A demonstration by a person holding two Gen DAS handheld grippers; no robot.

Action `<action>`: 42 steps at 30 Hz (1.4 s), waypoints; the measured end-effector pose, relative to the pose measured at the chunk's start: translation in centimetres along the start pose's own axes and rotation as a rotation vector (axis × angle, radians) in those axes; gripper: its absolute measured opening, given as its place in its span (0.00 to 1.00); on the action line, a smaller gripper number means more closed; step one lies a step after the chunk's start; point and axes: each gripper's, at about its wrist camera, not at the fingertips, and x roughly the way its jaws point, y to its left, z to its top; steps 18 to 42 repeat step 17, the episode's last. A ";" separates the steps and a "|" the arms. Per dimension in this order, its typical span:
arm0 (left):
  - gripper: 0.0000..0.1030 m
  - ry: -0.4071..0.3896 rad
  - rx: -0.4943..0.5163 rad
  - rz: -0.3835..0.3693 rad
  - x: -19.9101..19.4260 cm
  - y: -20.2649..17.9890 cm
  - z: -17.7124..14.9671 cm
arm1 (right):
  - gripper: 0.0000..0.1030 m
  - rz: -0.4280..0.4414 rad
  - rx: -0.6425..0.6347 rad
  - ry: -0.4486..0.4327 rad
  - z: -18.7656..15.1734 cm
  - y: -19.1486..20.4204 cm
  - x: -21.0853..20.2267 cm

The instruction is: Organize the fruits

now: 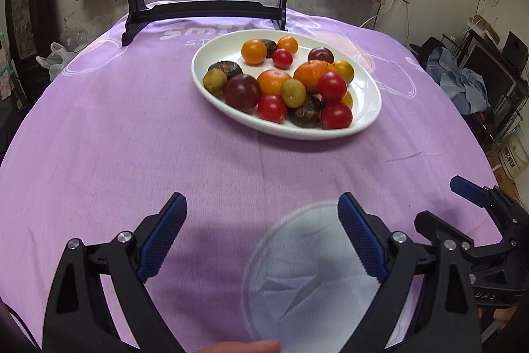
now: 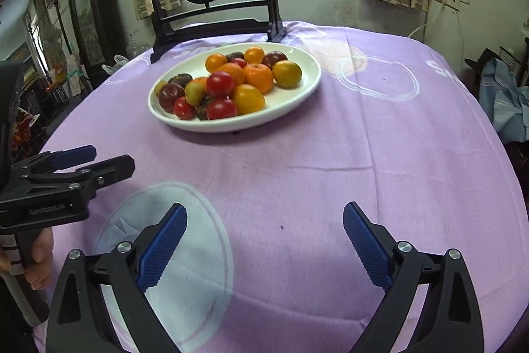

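Here we held the left claw [image 1: 261, 230] spread wide over bare purple cloth [image 1: 115, 138], a clear dish [image 1: 310, 280] beneath it, and the right claw [image 2: 264, 237] likewise apart and empty; the fruit [image 1: 281, 81] sat piled on the white plate [image 1: 367, 95] beyond, well apart from both.

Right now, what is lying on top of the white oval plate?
The white oval plate holds a pile of small fruits: red tomatoes, orange mandarins, dark purple ones and greenish ones. What lies beneath the pile is covered.
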 end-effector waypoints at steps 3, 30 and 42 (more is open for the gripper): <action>0.88 0.003 0.003 0.003 -0.3 0.0 -0.9 | 0.94 0.001 0.008 0.010 -1.0 -0.2 -0.3; 0.90 0.061 0.037 0.016 0.7 0.6 -3.5 | 0.94 -0.027 -0.003 0.065 -3.2 0.0 0.6; 0.90 0.061 0.037 0.016 0.7 0.6 -3.5 | 0.94 -0.027 -0.003 0.065 -3.2 0.0 0.6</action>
